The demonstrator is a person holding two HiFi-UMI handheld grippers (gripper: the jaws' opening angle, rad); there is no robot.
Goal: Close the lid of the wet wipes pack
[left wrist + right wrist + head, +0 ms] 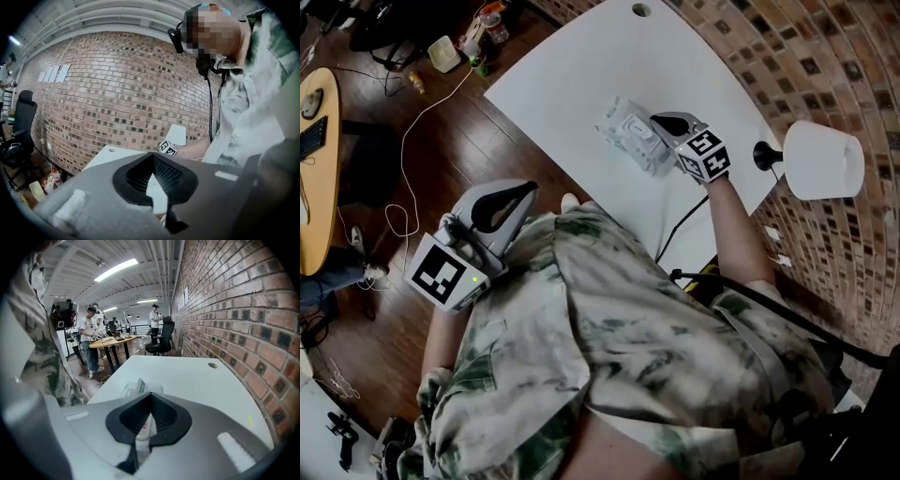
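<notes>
The wet wipes pack [628, 131] is a crinkled clear-white packet lying on the white table [581, 75], close to its near edge. My right gripper [656, 121] hovers over the pack's right end, jaws shut with nothing between them. In the right gripper view the pack [139, 389] lies just past the shut jaw tips [150, 397], and a small white flap with a green mark sticks up from it. My left gripper [528, 189] is held off the table over the wooden floor, next to the person's shirt. It is shut and empty [152, 157].
A white lamp [821, 159] on a black base stands at the table's right edge, beside the brick wall [787, 56]. A cable hole [640, 9] marks the far end. Cables and small clutter [450, 52] lie on the floor; a round wooden table [314, 169] stands left.
</notes>
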